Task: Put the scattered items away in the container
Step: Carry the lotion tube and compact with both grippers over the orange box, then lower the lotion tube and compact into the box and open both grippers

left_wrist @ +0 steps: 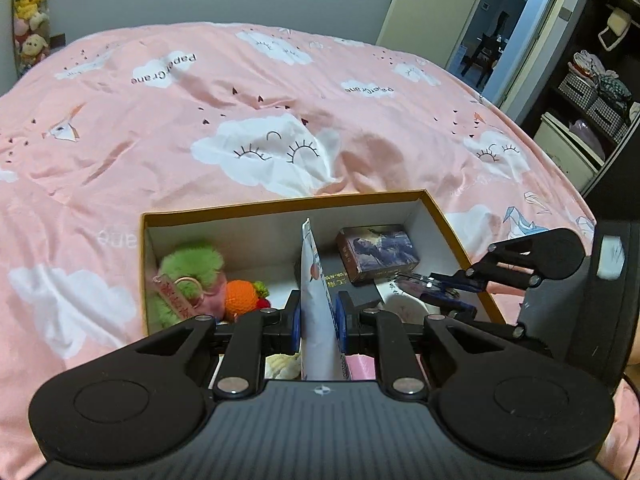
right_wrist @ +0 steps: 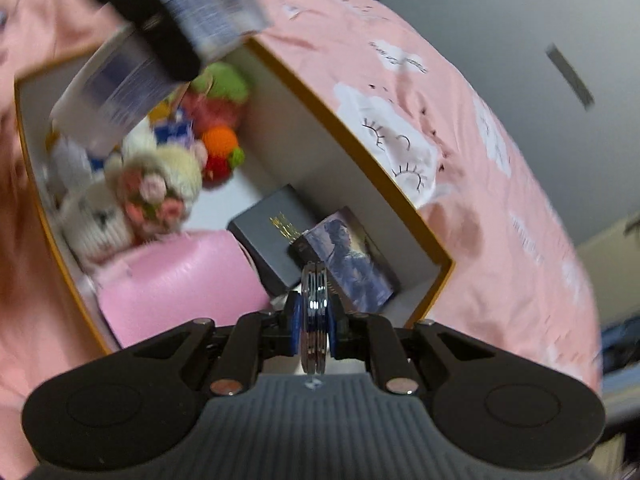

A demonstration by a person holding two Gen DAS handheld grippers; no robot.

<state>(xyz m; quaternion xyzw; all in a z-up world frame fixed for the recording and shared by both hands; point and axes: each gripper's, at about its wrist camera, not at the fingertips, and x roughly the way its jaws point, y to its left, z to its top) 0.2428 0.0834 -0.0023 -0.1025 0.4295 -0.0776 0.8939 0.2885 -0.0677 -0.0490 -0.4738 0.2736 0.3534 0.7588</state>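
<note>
A cardboard box with a yellow rim lies on the pink bed. My left gripper is shut on a flat white tube that stands upright over the middle of the box. My right gripper is shut on a thin round silver metal piece, held edge-on above the box's near right corner. In the left wrist view the right gripper reaches in over the right wall. The right wrist view is blurred; there the white tube hangs at the top left with a black finger across it.
Inside the box are a green fluffy charm, an orange crochet fruit, a white teddy with flowers, a pink pouch, a black box and a dark card box. Shelves stand at the right, beyond the bed.
</note>
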